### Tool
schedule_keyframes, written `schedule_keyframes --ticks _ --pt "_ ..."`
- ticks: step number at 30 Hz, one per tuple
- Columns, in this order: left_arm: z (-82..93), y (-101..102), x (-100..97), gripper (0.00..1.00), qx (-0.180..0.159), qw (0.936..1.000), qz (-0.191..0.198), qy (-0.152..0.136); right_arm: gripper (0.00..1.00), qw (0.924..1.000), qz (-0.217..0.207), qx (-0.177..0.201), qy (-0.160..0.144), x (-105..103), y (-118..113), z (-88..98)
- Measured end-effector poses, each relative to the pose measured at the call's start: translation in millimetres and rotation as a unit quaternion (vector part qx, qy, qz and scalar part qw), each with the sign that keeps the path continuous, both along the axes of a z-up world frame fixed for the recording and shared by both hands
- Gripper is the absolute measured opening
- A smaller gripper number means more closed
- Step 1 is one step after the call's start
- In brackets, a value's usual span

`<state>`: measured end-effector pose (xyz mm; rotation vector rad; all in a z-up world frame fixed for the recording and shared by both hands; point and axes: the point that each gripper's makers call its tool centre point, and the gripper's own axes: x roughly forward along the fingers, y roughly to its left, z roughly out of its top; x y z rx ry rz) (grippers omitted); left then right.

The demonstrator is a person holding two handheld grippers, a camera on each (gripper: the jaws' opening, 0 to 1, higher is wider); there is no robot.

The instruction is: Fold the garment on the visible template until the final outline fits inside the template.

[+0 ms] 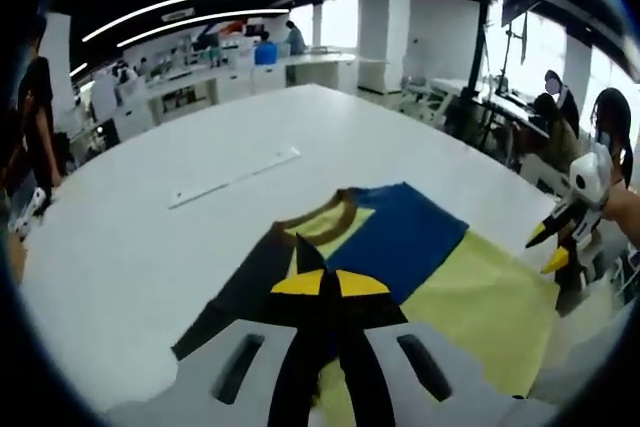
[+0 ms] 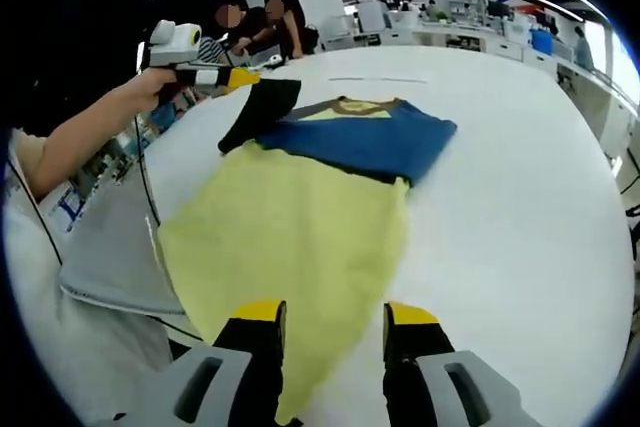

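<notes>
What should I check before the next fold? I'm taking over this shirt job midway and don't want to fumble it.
1. Left gripper jaws shut at the black sleeve: ok; whether cloth is pinched, cannot tell.
2. Right gripper jaws open above the yellow hem: ok.
3. Collar facing up and in sight: ok.
4. Template outline around the garment: cannot tell.
5. White strip on the table lies apart from the garment: ok.
</notes>
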<state>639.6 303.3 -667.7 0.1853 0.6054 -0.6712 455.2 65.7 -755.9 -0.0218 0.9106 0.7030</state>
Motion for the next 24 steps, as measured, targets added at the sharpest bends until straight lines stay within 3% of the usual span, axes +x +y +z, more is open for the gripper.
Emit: schedule_keyframes --ticks 24 --pt "1.6 -52.2 13.9 0.0 0.005 0.9991 -0.042 -0.001 0.35 1.0 0.003 0.0 0.006 -5.7 -7.2 -5.0"
